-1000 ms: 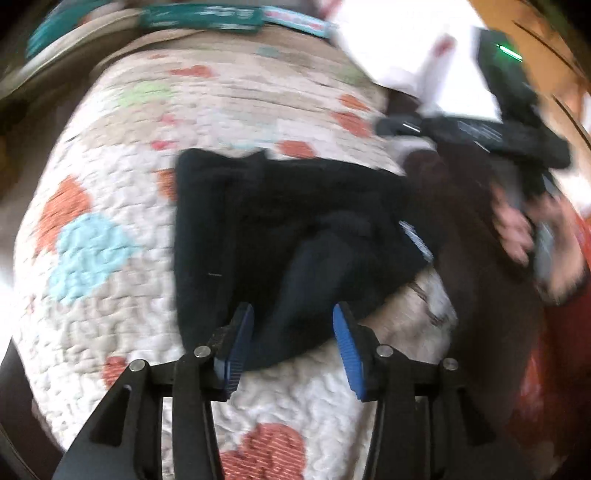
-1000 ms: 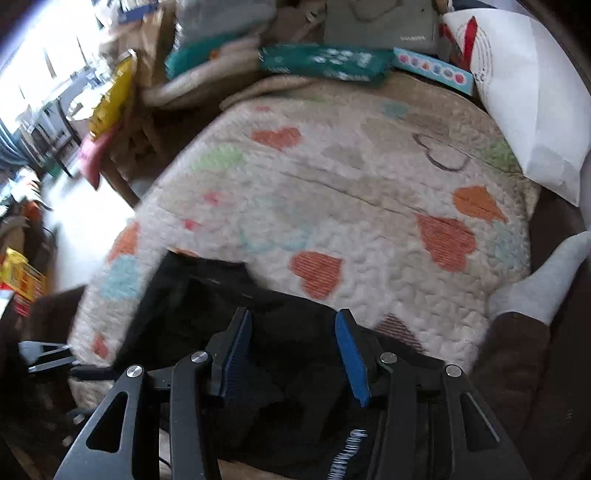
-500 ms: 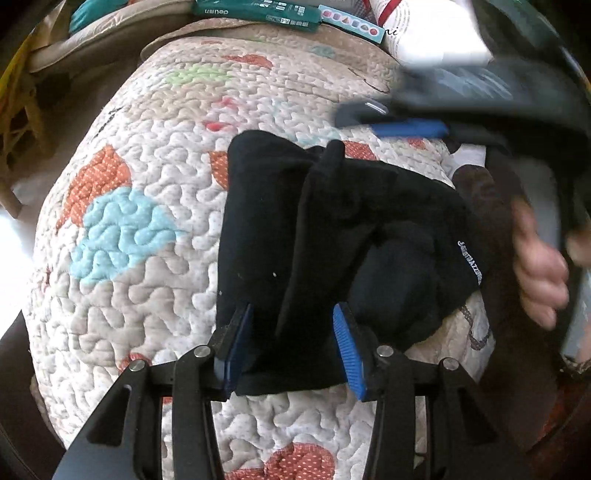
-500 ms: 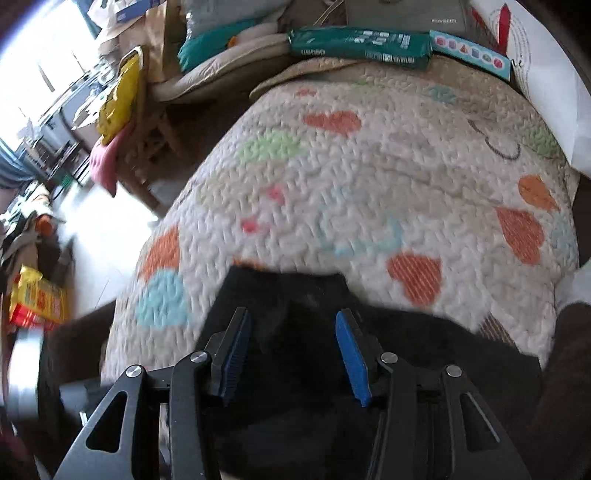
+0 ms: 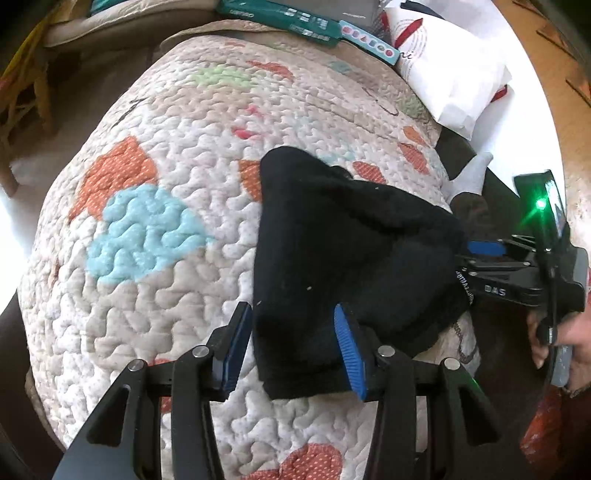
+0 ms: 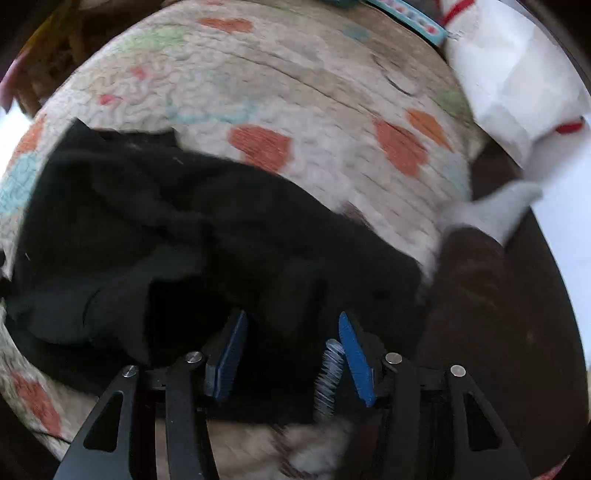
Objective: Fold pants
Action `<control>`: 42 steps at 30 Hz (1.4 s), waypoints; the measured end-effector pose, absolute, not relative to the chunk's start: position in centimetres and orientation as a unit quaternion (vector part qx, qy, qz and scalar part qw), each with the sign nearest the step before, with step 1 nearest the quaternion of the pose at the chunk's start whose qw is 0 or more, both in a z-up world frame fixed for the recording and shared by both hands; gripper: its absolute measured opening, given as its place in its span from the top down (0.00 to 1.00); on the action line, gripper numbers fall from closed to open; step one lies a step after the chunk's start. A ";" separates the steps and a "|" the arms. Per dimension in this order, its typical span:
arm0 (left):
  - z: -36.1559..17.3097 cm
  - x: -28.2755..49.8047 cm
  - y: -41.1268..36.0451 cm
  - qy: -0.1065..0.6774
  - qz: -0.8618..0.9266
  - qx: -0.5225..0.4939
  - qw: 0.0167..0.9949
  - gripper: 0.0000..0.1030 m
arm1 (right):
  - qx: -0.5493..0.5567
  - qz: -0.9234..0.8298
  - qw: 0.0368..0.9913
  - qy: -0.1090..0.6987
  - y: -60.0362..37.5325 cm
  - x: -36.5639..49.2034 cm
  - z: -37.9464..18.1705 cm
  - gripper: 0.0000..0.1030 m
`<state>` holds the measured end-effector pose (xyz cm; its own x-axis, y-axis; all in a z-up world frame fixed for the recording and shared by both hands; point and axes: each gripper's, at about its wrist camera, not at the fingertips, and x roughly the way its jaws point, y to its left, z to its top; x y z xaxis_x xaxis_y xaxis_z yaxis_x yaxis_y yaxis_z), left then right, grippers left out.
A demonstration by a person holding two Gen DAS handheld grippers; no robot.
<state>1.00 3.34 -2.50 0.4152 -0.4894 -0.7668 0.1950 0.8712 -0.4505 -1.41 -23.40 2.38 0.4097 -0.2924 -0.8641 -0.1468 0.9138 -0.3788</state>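
The black pants (image 5: 343,254) lie bunched and partly folded on a quilted bedspread (image 5: 155,280) with coloured hearts. My left gripper (image 5: 291,343) is open, its blue-padded jaws on either side of the near left corner of the pants. My right gripper (image 6: 291,354) is open over the near right edge of the pants (image 6: 177,236), with black cloth and a white-lettered waistband label (image 6: 328,373) lying between its jaws. It also shows in the left wrist view (image 5: 484,254) at the right end of the pants, held by a hand.
A white pillow (image 5: 450,70) with red marks lies at the far right of the bed. Teal and blue boxes (image 5: 295,22) line the far edge. A dark brown blanket (image 6: 480,302) and a white sock (image 6: 495,210) lie at the bed's right side.
The right gripper came back from over the far part of the pants to their near right end. The pants now lie in a tighter, more triangular bundle. The left gripper stayed at the near corner.
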 end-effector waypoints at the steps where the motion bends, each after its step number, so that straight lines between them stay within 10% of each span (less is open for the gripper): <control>1: -2.3 1.2 3.0 0.499 -0.209 -0.145 0.829 0.56 | -0.191 -0.045 0.821 0.536 -24.0 -1.8 3.1 0.45; 7: -3.0 2.5 0.3 0.502 -0.197 -0.110 0.835 0.56 | -0.092 0.032 0.873 0.477 -22.1 -1.4 6.9 0.42; 14: -4.3 1.4 -0.6 0.503 -0.193 -0.069 0.840 0.56 | -0.167 0.014 0.826 0.539 -19.3 0.5 -1.1 0.36; 25: -4.3 1.7 1.1 0.500 -0.199 -0.129 0.833 0.49 | -0.136 0.158 0.866 0.455 -15.0 3.9 5.9 0.28; 32: -4.8 1.9 -1.0 0.489 -0.210 -0.099 0.840 0.28 | -0.204 0.204 0.810 0.510 -7.6 7.9 1.8 0.28; 34: -4.7 1.6 -1.7 0.484 -0.210 -0.068 0.847 0.41 | -0.218 0.211 0.789 0.534 -6.7 8.2 0.2 0.65; 36: -4.8 1.7 -1.6 0.479 -0.190 -0.036 0.856 0.82 | -0.210 0.221 0.779 0.548 -6.3 7.9 -0.4 0.75; 42: -4.7 4.1 2.7 0.499 -0.209 -0.137 0.830 0.93 | -0.189 0.223 0.789 0.541 -5.5 8.0 1.0 0.86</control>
